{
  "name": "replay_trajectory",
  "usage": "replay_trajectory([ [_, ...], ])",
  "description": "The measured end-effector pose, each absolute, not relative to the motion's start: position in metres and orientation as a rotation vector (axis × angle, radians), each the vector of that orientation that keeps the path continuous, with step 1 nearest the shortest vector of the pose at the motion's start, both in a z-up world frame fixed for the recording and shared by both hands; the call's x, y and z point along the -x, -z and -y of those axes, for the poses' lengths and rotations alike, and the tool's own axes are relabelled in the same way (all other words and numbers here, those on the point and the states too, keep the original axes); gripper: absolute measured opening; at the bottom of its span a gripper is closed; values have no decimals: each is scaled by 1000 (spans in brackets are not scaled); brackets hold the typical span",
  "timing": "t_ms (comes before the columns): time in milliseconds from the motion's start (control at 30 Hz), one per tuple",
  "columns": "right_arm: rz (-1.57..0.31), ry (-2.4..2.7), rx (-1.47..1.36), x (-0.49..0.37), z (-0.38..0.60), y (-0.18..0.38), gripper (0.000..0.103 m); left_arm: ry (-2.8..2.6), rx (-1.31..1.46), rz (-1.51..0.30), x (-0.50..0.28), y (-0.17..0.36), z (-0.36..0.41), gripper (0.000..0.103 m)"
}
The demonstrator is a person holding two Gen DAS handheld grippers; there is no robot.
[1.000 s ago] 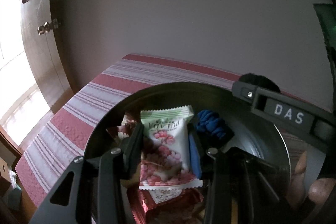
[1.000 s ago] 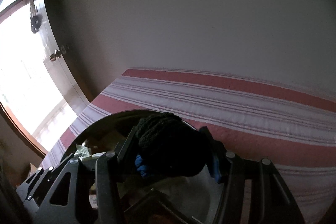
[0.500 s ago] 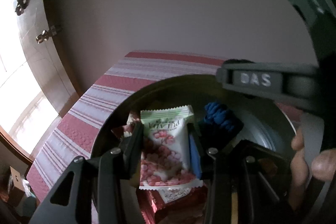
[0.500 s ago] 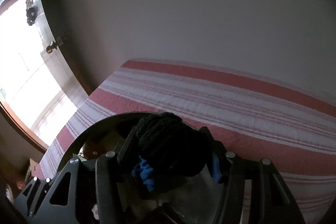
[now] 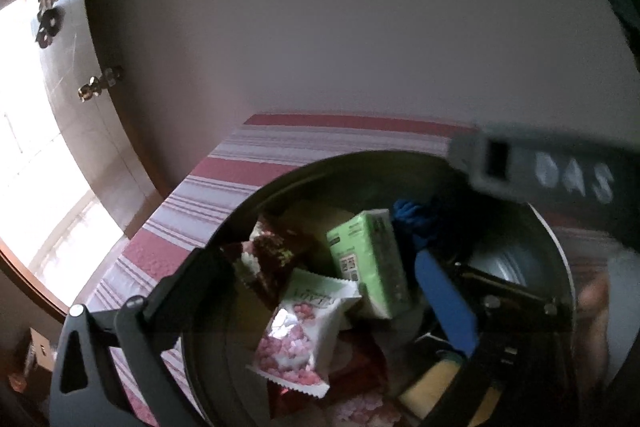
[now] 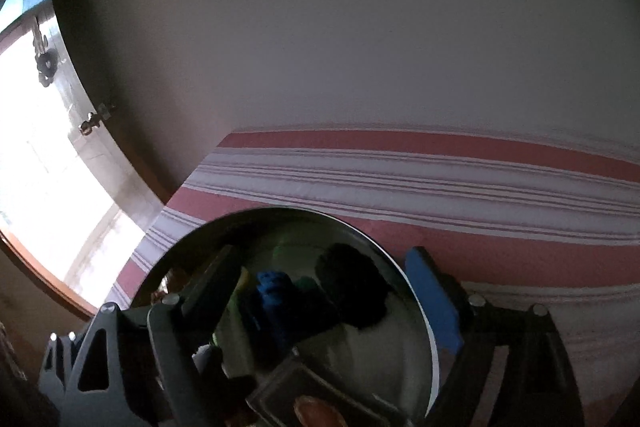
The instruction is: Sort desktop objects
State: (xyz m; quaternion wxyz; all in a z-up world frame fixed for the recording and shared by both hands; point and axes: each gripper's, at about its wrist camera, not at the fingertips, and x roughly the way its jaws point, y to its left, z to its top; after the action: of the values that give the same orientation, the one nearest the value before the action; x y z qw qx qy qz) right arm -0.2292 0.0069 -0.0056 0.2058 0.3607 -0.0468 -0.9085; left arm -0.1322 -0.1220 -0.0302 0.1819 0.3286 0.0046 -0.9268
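Both sets of jaws are opening over the bowl (image 5: pixel 256 203), and nothing is pinched in either. In the left wrist view the left gripper (image 5: pixel 332 291) spreads wide around a pink sachet (image 5: pixel 300 331) that lies loose at lower centre, on the heap of packets. Its long axis runs from upper right to lower left, its printed top edge toward the upper right, propped against a green pack (image 5: pixel 368 259). In the right wrist view the right gripper (image 6: pixel 320 291) straddles the bowl's right rim, a black wad (image 6: pixel 352 287) free between the fingers at centre, inside the bowl, beside a blue one (image 6: pixel 272 287). Risks as I judge them: the sachet sits tilted and could slide off the heap; the right blue pad (image 6: pixel 432 303), outside the rim, could knock the bowl on withdrawal
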Motion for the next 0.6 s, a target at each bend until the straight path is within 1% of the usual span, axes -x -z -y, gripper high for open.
replay_trajectory([
  [100,120,2593,-947,206,-18,3,89,2630,-922,-44,125,29,120,103],
  [300,182,2677,-812,155,-48,-7,91,2660,-866,-107,101,26,115,103],
  [333,182,2686,-793,147,-52,-8,92,2666,-861,-118,98,25,113,103],
  [600,178,2773,-667,93,-73,-10,94,2712,-845,-97,69,27,95,103],
])
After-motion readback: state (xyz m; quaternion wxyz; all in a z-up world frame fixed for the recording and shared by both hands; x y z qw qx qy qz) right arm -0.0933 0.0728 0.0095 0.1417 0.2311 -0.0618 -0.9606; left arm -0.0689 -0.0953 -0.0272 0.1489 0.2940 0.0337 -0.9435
